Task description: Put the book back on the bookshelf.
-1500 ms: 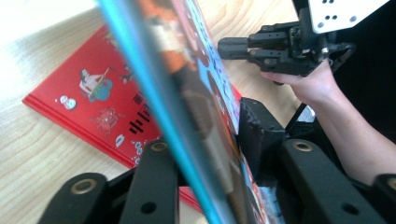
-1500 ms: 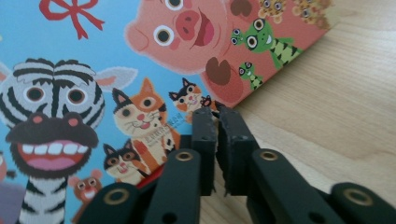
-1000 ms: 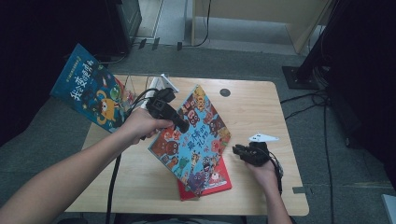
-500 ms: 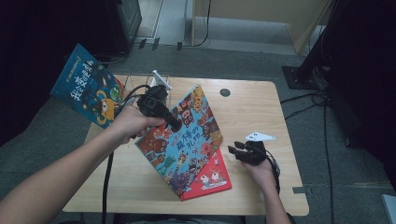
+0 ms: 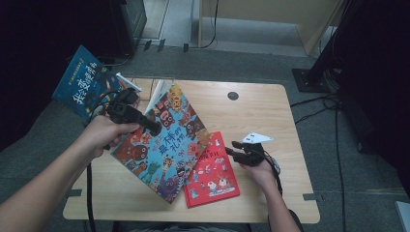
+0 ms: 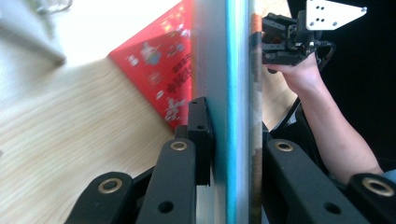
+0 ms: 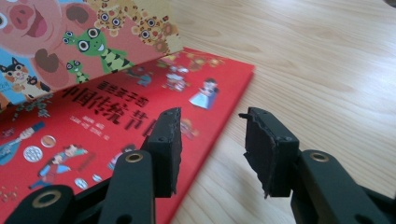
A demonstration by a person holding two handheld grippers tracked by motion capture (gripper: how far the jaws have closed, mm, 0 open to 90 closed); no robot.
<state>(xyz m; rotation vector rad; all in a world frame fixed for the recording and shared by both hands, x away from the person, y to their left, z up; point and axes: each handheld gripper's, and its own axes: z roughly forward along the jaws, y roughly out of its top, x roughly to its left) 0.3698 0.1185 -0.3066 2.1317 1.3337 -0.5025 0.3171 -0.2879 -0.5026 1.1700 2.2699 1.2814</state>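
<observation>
The left tongs (image 5: 153, 128) are pinching the animal picture book (image 5: 167, 145) by its edge, tilting it above the red book (image 5: 212, 171) on the bench (image 5: 270, 111); the right tongs (image 7: 210, 135) are waiting spread beside it. Such a thin edge grip risks the book slipping

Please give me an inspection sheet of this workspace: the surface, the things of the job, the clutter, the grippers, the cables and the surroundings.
Surface: wooden table, light top with a dark round hole near the far edge.
Job's things: animal picture book held tilted, partly covering the red book lying flat.
Clutter: blue book past the table's left edge; a wire rack behind the held book.
Grippers: left gripper shut on the animal picture book's edge; right gripper open, low beside the red book.
Cables: one trails from each gripper; more on the floor at right.
Surroundings: grey floor, dark furniture, a wooden cabinet beyond.
</observation>
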